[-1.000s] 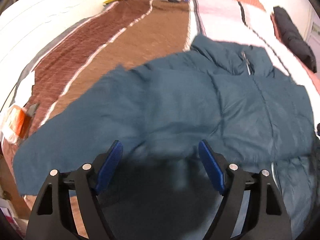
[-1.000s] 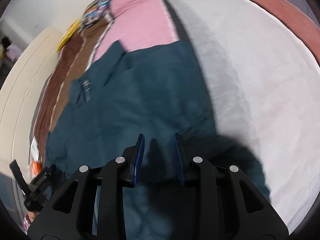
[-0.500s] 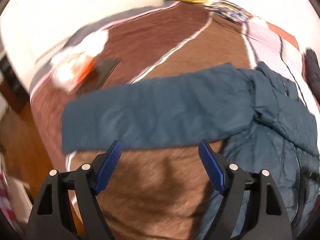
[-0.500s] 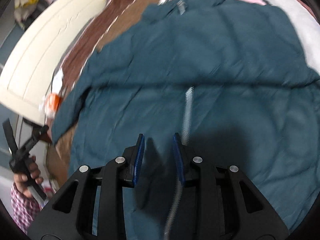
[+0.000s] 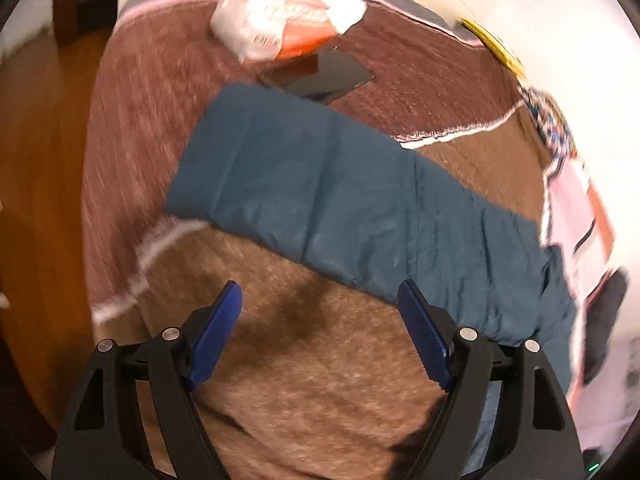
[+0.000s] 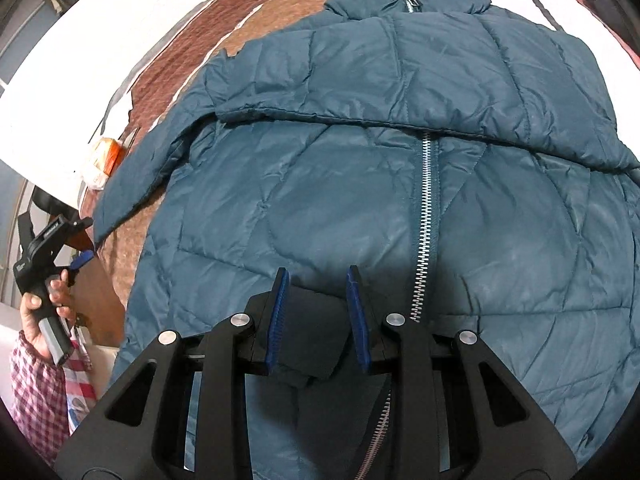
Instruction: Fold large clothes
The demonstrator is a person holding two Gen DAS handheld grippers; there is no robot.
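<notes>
Plainly quilted teal jacket (zipped, 1 sleeve outstretched)

a: what did the left gripper look like?
b: black frame arms with triangular cut-outs, round silver screws, ribbed blue pads.
a: and the right gripper?
b: the same build. the person's sleeve was red-and-white checked.

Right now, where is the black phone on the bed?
In the left wrist view, the black phone lies on the brown blanket, between the white-and-orange packet and the jacket sleeve.
</notes>
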